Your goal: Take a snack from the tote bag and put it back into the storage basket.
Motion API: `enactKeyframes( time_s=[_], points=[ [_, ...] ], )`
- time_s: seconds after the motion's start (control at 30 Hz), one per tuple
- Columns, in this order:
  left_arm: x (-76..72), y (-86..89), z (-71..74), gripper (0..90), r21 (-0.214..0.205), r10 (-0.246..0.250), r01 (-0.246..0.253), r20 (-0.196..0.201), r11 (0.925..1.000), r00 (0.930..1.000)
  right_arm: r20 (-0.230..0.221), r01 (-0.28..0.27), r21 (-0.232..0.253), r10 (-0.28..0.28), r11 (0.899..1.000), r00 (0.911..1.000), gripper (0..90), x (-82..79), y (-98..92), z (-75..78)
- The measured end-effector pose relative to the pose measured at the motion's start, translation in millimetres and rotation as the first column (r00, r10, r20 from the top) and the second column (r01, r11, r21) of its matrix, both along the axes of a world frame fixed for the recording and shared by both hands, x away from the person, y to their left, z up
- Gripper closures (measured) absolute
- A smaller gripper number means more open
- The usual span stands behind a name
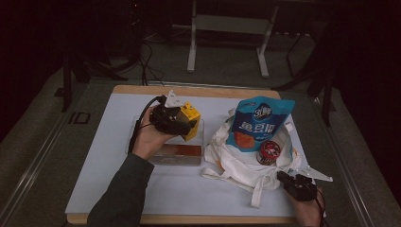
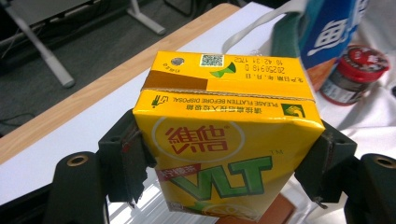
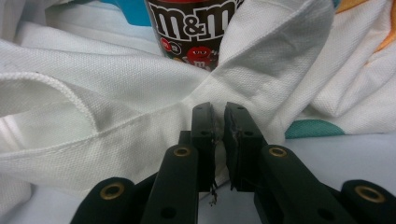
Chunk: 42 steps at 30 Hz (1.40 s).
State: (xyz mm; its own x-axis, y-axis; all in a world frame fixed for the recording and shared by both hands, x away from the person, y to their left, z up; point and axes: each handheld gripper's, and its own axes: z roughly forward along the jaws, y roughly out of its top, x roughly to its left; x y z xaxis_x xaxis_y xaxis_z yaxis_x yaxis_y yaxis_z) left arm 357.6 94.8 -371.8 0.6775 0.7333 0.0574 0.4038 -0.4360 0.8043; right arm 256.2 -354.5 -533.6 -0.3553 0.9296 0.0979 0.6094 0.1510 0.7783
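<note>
A yellow lemon tea carton [image 1: 191, 117] [image 2: 224, 140] hangs tilted over a clear plastic tray [image 1: 201, 142], and my left gripper [image 1: 182, 124] [image 2: 229, 149] is shut on its two sides. A white cloth bag [image 1: 236, 163] [image 3: 116, 107] lies to the right. On it rest a blue snack pouch [image 1: 257, 123] [image 2: 331, 28] and a red-lidded M&M's jar [image 1: 269, 152] [image 3: 194, 32] [image 2: 355, 74]. My right gripper [image 1: 286, 178] [image 3: 219, 112] sits at the bag's near edge. Its jaws are almost together, pinching a fold of the white cloth.
A flat reddish-brown item [image 1: 187, 150] lies in the tray. The white mat [image 1: 108, 161] covers the wooden table [image 1: 189, 90], with bare room at the left and along the front. A metal stand [image 1: 227, 28] is on the floor beyond.
</note>
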Motion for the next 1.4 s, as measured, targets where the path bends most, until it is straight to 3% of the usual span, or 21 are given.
enactKeyframes(
  time_s=[0.1, 0.27, 0.67, 0.87, 0.9, 1.2, 1.27, 1.3, 1.4],
  points=[
    [1.9, 6.0, -4.7, 28.6, -0.007, 0.031, -0.031, -0.002, 0.9995, 0.9995, -0.001, 0.001, 0.001, -0.001, 1.0, 1.0, 82.3, -0.1, 0.2, 0.0],
    [3.3, 11.0, -7.9, 28.6, 0.035, 0.074, -0.074, 0.009, 0.9966, 0.9972, -0.001, 0.001, 0.001, -0.001, 1.0, 1.0, 82.3, 0.0, 0.1, 0.0],
    [6.2, 26.2, -14.5, 28.6, 0.006, 0.129, -0.129, 0.007, 0.9916, 0.9916, -0.002, 0.002, 0.002, -0.002, 1.0, 1.0, 82.3, -0.1, 0.1, 0.1],
    [7.7, 32.7, -22.3, 28.6, 0.019, 0.151, -0.151, -0.007, 0.9884, 0.9885, -0.002, 0.001, 0.002, -0.001, 1.0, 1.0, 82.3, -0.1, 0.1, 0.1],
    [7.9, 38.2, -25.7, 28.6, 0.035, 0.17, -0.169, -0.01, 0.985, 0.9855, -0.002, 0.002, 0.002, -0.002, 1.0, 1.0, 82.3, -0.1, 0.2, 0.0],
    [5.9, 58.7, -31.5, 28.5, 0.036, 0.226, -0.225, -0.007, 0.9736, 0.9742, -0.003, 0.003, 0.003, -0.003, 1.0, 1.0, 82.2, -0.2, 0.2, 0.1],
    [5.9, 58.7, -31.5, 28.5, 0.036, 0.226, -0.225, -0.007, 0.9736, 0.9742, -0.002, 0.003, 0.003, -0.003, 1.0, 1.0, 82.2, -0.2, 0.2, 0.1],
    [4.8, 67.5, -34.3, 28.5, 0.031, 0.255, -0.254, -0.007, 0.9666, 0.967, -0.002, 0.003, 0.002, -0.003, 1.0, 1.0, 82.2, -0.2, 0.3, 0.0],
    [4.8, 72.8, -37.7, 28.5, 0.043, 0.265, -0.265, -0.012, 0.9634, 0.9641, -0.001, 0.003, 0.001, -0.003, 1.0, 1.0, 82.2, -0.2, 0.5, 0.0]
  ],
)
